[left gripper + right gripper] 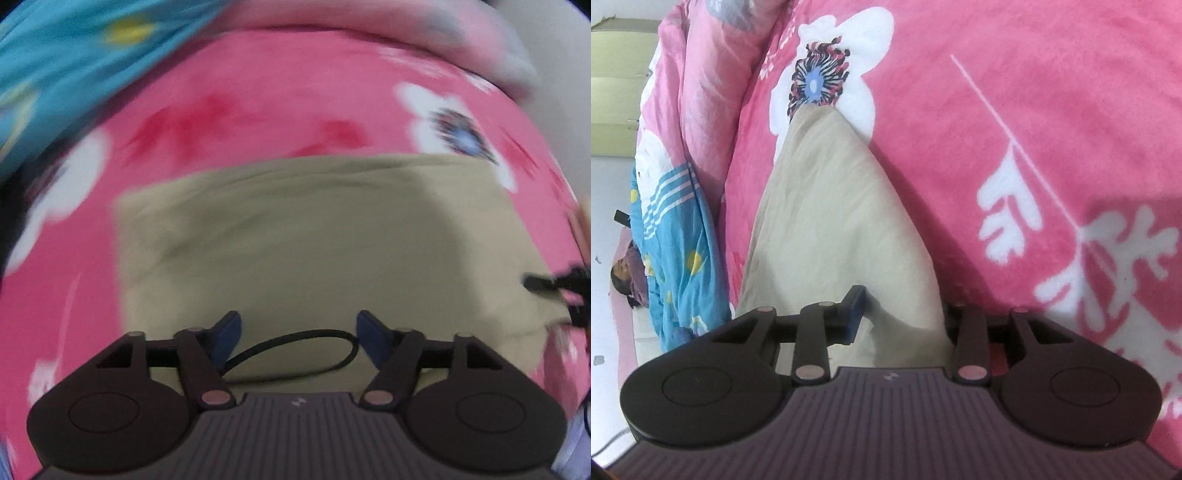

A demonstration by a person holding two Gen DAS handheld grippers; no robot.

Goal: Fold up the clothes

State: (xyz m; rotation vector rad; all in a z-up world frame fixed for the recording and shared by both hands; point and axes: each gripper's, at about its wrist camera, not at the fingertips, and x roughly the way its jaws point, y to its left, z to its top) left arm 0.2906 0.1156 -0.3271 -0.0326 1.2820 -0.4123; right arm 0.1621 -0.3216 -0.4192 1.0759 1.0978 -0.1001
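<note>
The beige garment [314,236] is lying flat on the pink flowered blanket [258,92], folded into a rough rectangle with its far edge just below the blanket's white flower [458,122]. The left hand-held gripper [297,336] hovers over the near edge of the garment with its blue-padded fingers [227,338] spread wide, nothing between them, just a black cable [295,350] looping across the gap. The right hand-held gripper [905,314] has a fold of the same garment [831,221] running up between its fingers; only one blue pad [856,314] shows, the other is buried behind cloth, so whether it's pinching is hard to call. A blue patterned quilt [676,240] sits bunched up past the blanket's edge, left of the garment in the right wrist view.
</note>
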